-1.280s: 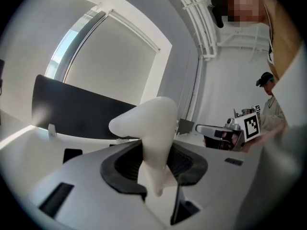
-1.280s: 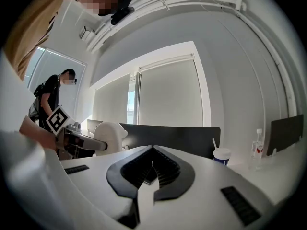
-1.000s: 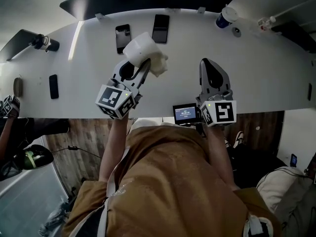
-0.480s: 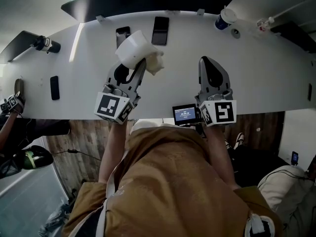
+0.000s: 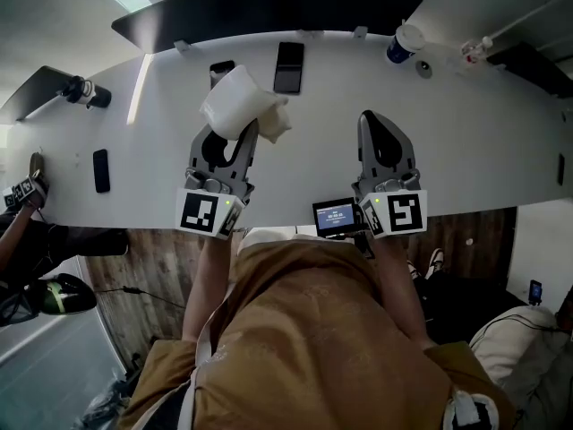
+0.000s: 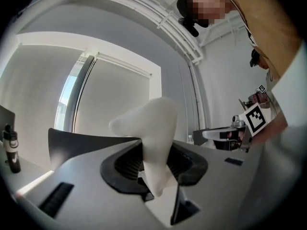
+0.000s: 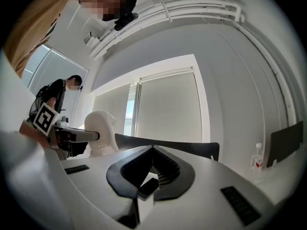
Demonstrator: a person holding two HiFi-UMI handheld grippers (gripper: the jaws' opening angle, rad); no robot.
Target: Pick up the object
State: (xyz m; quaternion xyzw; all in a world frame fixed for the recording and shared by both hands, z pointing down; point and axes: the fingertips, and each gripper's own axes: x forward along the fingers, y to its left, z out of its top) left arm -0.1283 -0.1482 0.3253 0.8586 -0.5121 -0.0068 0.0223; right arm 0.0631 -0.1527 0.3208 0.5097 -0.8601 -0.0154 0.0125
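A white, lumpy moulded object (image 5: 235, 104) hangs above the white table (image 5: 483, 150), pinched between the jaws of my left gripper (image 5: 245, 134). In the left gripper view the object (image 6: 154, 138) stands between the dark pads, and my left gripper (image 6: 154, 166) is shut on its narrow lower part. To its right, my right gripper (image 5: 376, 119) is held level, its jaws closed with nothing in them. In the right gripper view the right gripper's tips (image 7: 153, 150) meet, and the white object (image 7: 100, 128) shows off to the left.
Three dark phones (image 5: 288, 54) (image 5: 221, 68) (image 5: 101, 170) lie on the table. A cup (image 5: 405, 41) and a small bottle (image 5: 470, 47) stand at the far right. A small screen (image 5: 336, 215) sits at the near edge. Another person's hand (image 5: 20, 193) is at the left.
My left gripper has lifted the white object and rolled a little, so both have drifted left and up in the head view. The right gripper has stayed put.
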